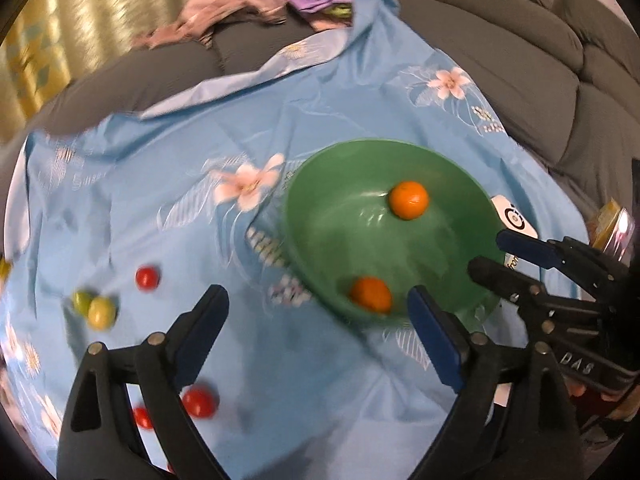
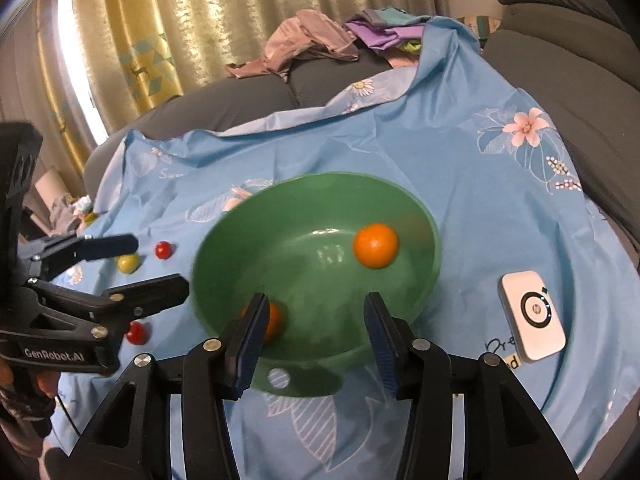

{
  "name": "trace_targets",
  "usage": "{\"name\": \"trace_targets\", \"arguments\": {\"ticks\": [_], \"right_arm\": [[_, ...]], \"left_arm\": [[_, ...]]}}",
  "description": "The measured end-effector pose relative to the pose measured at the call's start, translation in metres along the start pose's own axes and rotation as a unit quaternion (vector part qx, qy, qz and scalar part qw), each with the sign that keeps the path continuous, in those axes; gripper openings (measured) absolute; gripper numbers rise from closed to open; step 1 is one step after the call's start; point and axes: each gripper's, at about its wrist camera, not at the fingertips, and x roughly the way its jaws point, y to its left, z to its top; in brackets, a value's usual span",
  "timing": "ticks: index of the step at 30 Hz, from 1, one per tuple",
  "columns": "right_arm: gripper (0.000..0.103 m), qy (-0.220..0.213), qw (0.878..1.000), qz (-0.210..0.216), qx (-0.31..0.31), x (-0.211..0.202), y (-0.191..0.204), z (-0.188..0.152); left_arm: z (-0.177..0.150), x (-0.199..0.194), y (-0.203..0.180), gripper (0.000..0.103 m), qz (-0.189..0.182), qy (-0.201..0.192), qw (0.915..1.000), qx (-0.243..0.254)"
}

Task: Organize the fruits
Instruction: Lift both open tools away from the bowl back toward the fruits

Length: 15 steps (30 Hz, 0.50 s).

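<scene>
- The round green plastic bowl [image 2: 416, 216] I'm working over looks smooth and a bit glossy, with light glinting off the inside.
- The light blue flower-print cloth sheet [image 2: 460, 152] has a thin, slightly shiny weave, creased all over.
- The two orange round fruits [image 2: 375, 245] have a dull satin skin; the small red round fruits [image 1: 147, 278] look shinier.
- The black plastic right gripper [image 2: 316, 336] is matt, with silvery metal pins.
- The grey sofa upholstery [image 2: 560, 60] is matt ribbed fabric.
- The white rounded plastic gadget [image 2: 532, 316] looks smooth.
</scene>
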Motion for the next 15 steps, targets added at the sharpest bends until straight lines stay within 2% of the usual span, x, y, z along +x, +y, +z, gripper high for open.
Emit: {"name": "trace_targets", "arguments": {"ticks": [4,8,12,15], "right_arm": [[0.050,-0.003,1.000,0.016,-0.011,-0.007,0.014,-0.002],[0.050,0.000,0.999,0.033,-0.029,-0.011,0.032,-0.006],[0.050,0.003,0.997,0.050,-0.052,-0.016,0.053,-0.011],[0.050,0.006,0.996,0.061,-0.068,-0.019,0.068,-0.013]], "left_arm": [[-0.022,-0.015,0.024,0.102,-0.013,0.002,0.9985,-0.053],[-0.042,-0.036,0.044,0.102,-0.016,-0.006,0.9950,-0.098],[-0.062,-0.064,0.063,0.102,-0.020,-0.030,0.9902,-0.135],[-0.077,-0.083,0.077,0.102,-0.054,-0.052,0.9822,-0.172]]}}
